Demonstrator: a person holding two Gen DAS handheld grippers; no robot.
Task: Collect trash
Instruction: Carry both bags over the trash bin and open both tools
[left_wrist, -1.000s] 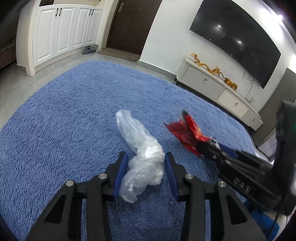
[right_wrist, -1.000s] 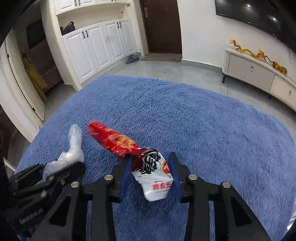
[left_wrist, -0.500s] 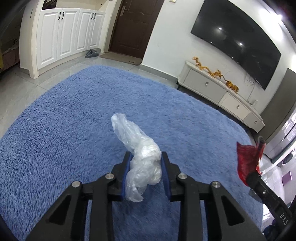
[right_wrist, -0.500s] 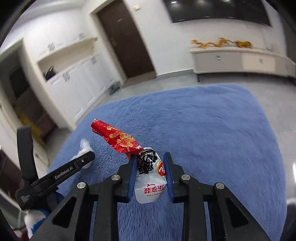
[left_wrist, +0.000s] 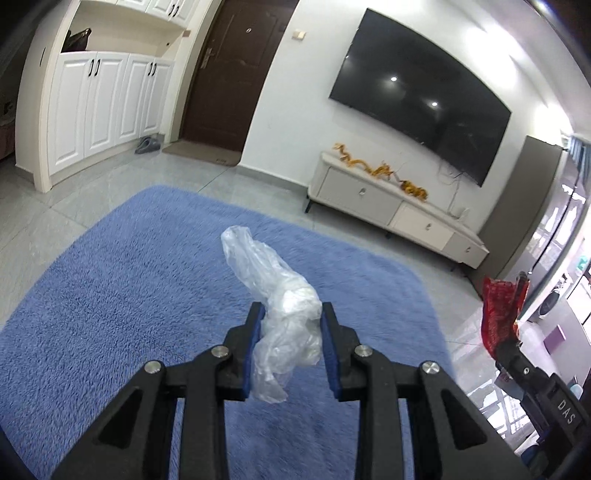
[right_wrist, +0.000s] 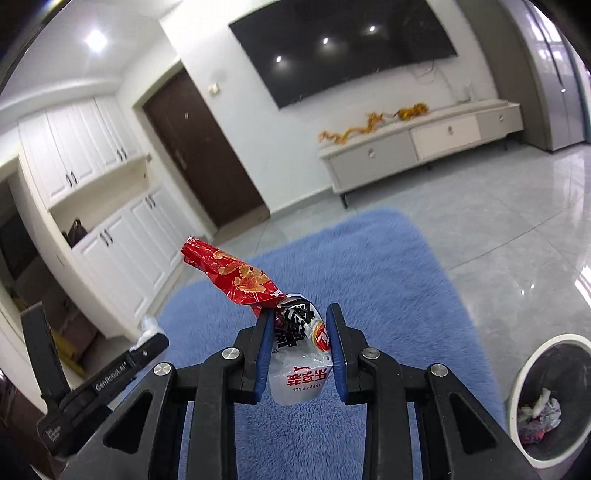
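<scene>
My left gripper (left_wrist: 291, 325) is shut on a crumpled clear plastic bag (left_wrist: 284, 306) and holds it in the air above the blue rug (left_wrist: 129, 295). My right gripper (right_wrist: 301, 332) is shut on a red and white snack wrapper (right_wrist: 295, 332), also lifted above the rug (right_wrist: 369, 288). The wrapper's red end (left_wrist: 500, 314) and the right gripper show at the right edge of the left wrist view. The left gripper, with a bit of the bag (right_wrist: 147, 328), shows at the lower left of the right wrist view.
A white bin with a dark liner (right_wrist: 517, 380) stands on the tiled floor at the lower right, with some trash inside. A low TV cabinet (right_wrist: 424, 144) and wall TV are ahead. White cupboards (left_wrist: 103, 107) and a dark door (left_wrist: 225, 74) are to the left.
Both grippers have lifted their trash off the rug and tilted upward. The right gripper has swung right and the bin has come into its view.
</scene>
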